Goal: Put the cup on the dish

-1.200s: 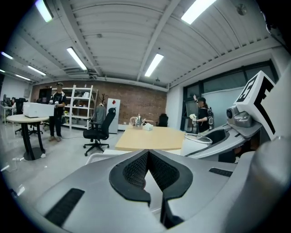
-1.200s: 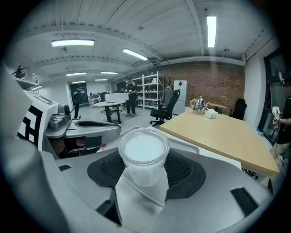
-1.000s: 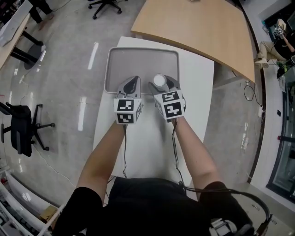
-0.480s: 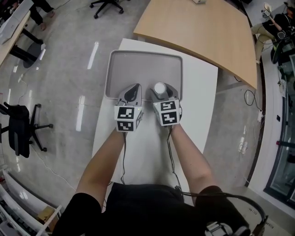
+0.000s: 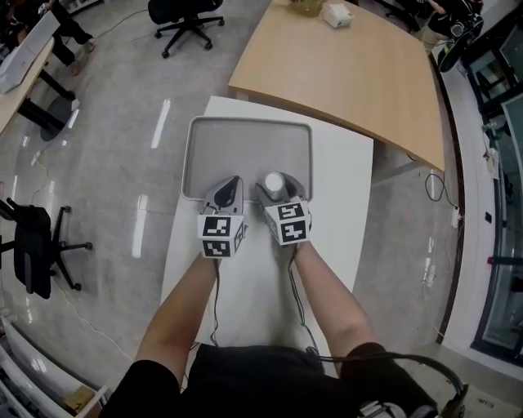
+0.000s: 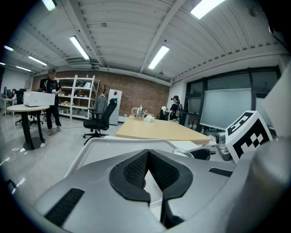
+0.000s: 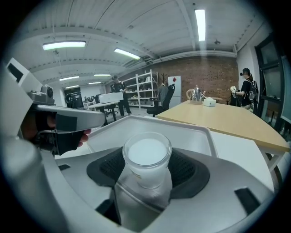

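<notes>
A grey tray-like dish (image 5: 245, 147) lies at the far end of the white table (image 5: 339, 204). My right gripper (image 5: 278, 186) hovers over the dish's near right part, shut on a clear glass cup (image 5: 274, 182) with a white inside. In the right gripper view the cup (image 7: 147, 157) stands upright between the black pads, with the dish rim (image 7: 207, 136) beyond it. My left gripper (image 5: 231, 183) is beside it over the dish's near edge. Its pads (image 6: 132, 170) meet at the tips with nothing between them, and the dish (image 6: 113, 152) shows ahead.
A curved wooden table (image 5: 351, 65) stands just beyond the white one. Office chairs stand on the grey floor at the far side (image 5: 184, 12) and at the left (image 5: 37, 237). People stand far off by shelves (image 6: 51, 102) and by the wooden table (image 7: 245, 91).
Both grippers stay side by side over the dish's near edge, and the right one still holds the cup. The head view has shifted, so everything sits lower in the picture.
</notes>
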Tool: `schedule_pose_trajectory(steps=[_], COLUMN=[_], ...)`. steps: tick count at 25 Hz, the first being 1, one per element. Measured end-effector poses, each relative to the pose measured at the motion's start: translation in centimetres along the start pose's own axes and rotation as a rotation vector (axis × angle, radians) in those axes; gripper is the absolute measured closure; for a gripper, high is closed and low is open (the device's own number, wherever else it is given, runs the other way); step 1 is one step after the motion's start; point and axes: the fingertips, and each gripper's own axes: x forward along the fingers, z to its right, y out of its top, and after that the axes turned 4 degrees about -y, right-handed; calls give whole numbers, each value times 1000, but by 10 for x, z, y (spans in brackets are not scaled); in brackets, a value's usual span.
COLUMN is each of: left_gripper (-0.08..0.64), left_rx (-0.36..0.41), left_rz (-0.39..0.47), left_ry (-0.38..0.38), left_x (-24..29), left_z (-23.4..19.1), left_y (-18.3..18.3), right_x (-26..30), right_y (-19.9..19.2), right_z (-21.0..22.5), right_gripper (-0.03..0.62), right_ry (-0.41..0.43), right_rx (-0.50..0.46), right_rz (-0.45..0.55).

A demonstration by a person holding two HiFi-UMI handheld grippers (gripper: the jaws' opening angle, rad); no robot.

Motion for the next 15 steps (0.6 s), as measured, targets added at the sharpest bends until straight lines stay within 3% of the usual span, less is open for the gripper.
schedule_pose_trajectory(steps=[15], left_gripper=[563], left_rx=[10], left_rz=[23], left_ry=[18], left_x=[-36], left_z=[18], left_y=[20], right_x=[-33], right_y=[22], right_z=[-8], right_gripper=[322], right_ry=[23], right_rx=[-33], right_rz=[7])
